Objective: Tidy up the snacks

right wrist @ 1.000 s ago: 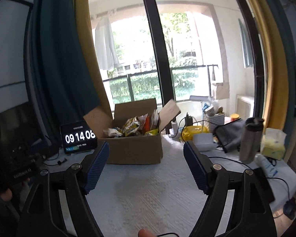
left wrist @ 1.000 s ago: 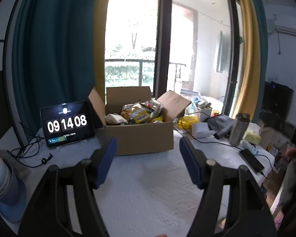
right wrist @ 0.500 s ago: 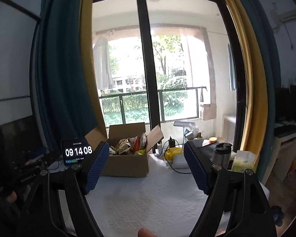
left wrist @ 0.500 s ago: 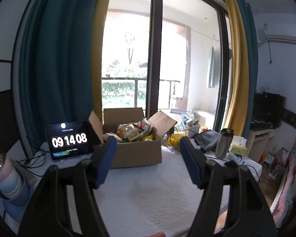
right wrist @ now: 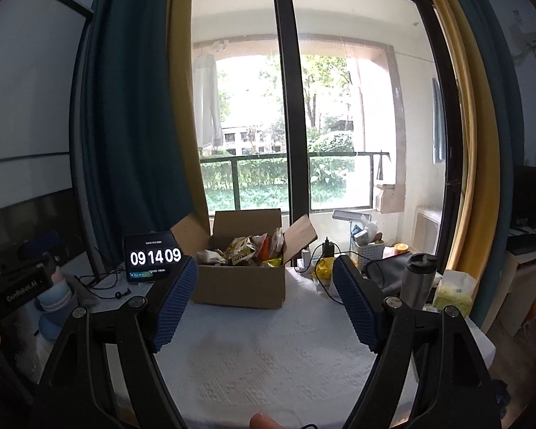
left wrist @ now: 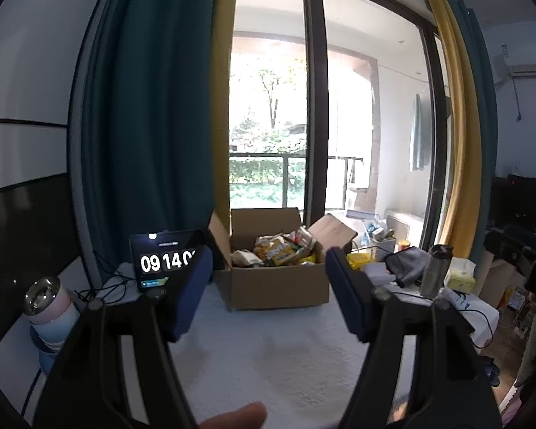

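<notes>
Two grippers, the left gripper (left wrist: pixel 266 287) and the right gripper (right wrist: pixel 264 298), hang released and empty above the near edge of the tabletop (right wrist: pixel 268 357), likely held back for a clear view. Beyond them, by the far edge, the cardboard box (right wrist: pixel 241 286) stands with flaps open, snacks (right wrist: pixel 248 248) heaped inside: crinkled, mostly yellow packets.

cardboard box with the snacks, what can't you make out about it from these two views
- Snack packets: labels too small and blurred in both views.
- Lower contents of the cardboard box: hidden by its walls and the top packets.
- Clock display: last digits covered by the left gripper finger in the left wrist view.
</notes>
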